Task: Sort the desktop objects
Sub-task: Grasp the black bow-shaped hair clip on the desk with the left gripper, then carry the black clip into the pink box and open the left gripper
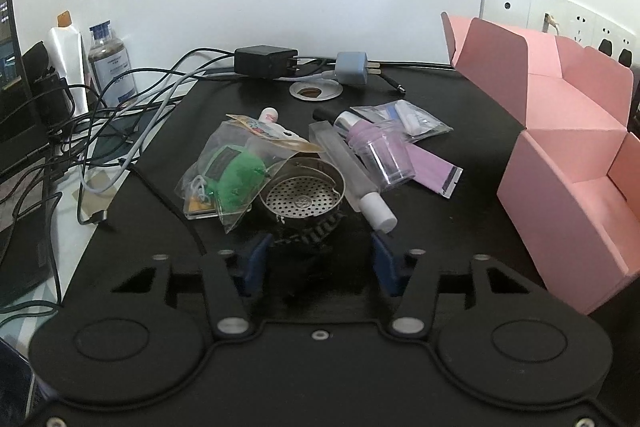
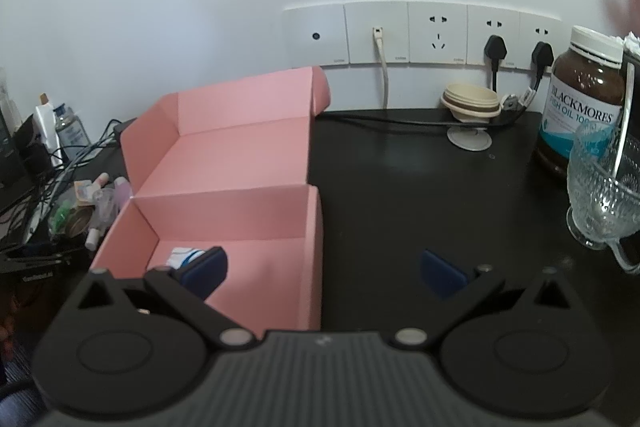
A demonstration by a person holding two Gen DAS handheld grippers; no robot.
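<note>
a dark, white-patterned item (image 1: 308, 233), too dim to identify, lies on the black desk (image 1: 460, 227) between the blue pads of the left gripper (image 1: 320, 247), just in front of a round metal strainer (image 1: 302, 193); the jaws stand partly closed about it, and whether the pads press on it cannot be told. beside the strainer sit a clear bag with a green toy (image 1: 236, 179), a frosted tube with a white cap (image 1: 360, 183) and a clear purple-tinted jar (image 1: 384, 151). the open pink box (image 1: 560, 163) stands to the right. the right gripper (image 2: 324, 273) hovers wide open and empty over that pink box's near corner, a small blue-and-white packet (image 2: 182, 255) inside it.
</note>
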